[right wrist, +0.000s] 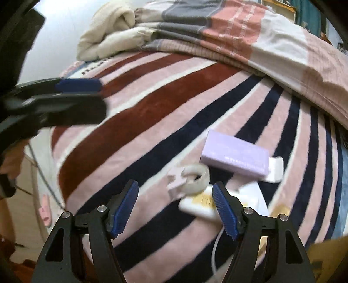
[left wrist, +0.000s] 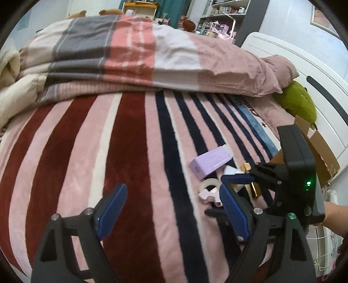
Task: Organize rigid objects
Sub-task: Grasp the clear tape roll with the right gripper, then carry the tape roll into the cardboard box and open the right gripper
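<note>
Two wrist-mounted fisheye views, both angled down over the striped blanket (left wrist: 130,152) on a bed.

The left wrist view looks along its own fingers (left wrist: 113,209) across the blanket toward the folded quilt (left wrist: 130,54) and shelves (left wrist: 226,13) beyond, with the right gripper (left wrist: 237,185) close at its right edge. The right wrist view sits nearer the surface, facing the same quilt, with the left gripper (right wrist: 80,95) at its left edge. Both views share the blanket, the quilt and the lilac box (left wrist: 208,162) (right wrist: 235,155).
</note>
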`<state>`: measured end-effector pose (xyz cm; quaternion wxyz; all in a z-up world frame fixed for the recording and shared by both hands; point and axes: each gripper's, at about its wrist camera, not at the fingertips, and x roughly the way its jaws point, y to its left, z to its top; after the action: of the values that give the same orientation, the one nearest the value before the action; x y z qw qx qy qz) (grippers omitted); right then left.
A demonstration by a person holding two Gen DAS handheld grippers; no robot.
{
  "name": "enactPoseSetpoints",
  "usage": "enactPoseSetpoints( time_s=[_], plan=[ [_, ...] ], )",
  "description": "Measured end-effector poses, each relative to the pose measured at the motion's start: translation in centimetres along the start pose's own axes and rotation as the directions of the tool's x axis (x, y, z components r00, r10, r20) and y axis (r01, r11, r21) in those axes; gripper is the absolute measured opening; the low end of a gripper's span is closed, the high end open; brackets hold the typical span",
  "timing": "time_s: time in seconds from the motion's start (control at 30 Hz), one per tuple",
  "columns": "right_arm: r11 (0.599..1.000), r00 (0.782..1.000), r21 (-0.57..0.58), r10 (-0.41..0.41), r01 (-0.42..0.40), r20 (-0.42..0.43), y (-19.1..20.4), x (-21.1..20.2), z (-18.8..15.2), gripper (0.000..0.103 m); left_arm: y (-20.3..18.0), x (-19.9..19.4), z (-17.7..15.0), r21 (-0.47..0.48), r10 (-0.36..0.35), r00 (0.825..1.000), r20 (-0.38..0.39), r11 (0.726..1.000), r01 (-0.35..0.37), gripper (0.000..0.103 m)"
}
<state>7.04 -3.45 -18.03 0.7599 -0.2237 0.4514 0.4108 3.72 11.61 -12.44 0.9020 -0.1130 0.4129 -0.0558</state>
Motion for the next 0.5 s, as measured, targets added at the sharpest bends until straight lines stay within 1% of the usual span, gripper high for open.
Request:
enactPoseSetpoints(
  time_s=[0.03,0.07,0.1,0.2,0.23,0.33,0.4,0.43,0.5],
  plan=[
    [1.000,1.000,-0.019,-0.024,0.024,-0.006,0.2,0.3,0.1,0.061,0.1,0.1,0.0,-0.001,0.001,1.000,-0.002,1.000,-0.001,0.085],
    [0.998,0.999,-0.039,-0.052,0.051,-0.016,0.5,0.5,0.3,0.046,0.1,0.1,-0.1,-0.003,0.004,1.000,-0.003,1.000,-0.004,0.085],
    [0.995,0.996,-0.059,-0.079,0.077,-0.031,0.6,0.7,0.4,0.036,0.0,0.1,-0.1,-0.003,0.004,1.000,-0.003,1.000,-0.004,0.085],
    [0.992,0.995,-0.083,-0.094,0.091,-0.039,0.9,0.3,0.6,0.036,-0.1,0.1,-0.2,0.003,-0.012,1.000,-0.003,1.000,0.012,0.085],
    [0.991,0.994,-0.094,-0.102,0.099,-0.027,1.1,-0.2,0.5,0.036,-0.4,0.0,-0.1,0.005,-0.015,1.000,-0.004,1.000,0.015,0.085],
    [0.992,0.997,-0.091,-0.080,0.082,0.021,1.3,-2.3,0.5,0.036,-1.6,-0.5,0.4,0.027,-0.050,0.999,-0.006,0.998,0.050,0.085],
    [0.994,0.995,-0.087,-0.057,0.064,0.076,1.7,-4.8,0.5,0.036,-2.9,-1.2,1.0,0.045,-0.127,0.992,-0.004,0.991,0.127,0.084],
    [0.994,0.994,-0.092,-0.049,0.059,0.101,1.9,-5.9,0.5,0.036,-3.4,-1.5,1.3,0.052,-0.152,0.988,-0.004,0.987,0.152,0.084],
    [0.993,0.987,-0.100,-0.042,0.058,0.158,2.4,-8.5,0.4,0.036,-5.1,-2.2,2.2,0.074,-0.231,0.973,-0.005,0.970,0.231,0.083]
  ],
)
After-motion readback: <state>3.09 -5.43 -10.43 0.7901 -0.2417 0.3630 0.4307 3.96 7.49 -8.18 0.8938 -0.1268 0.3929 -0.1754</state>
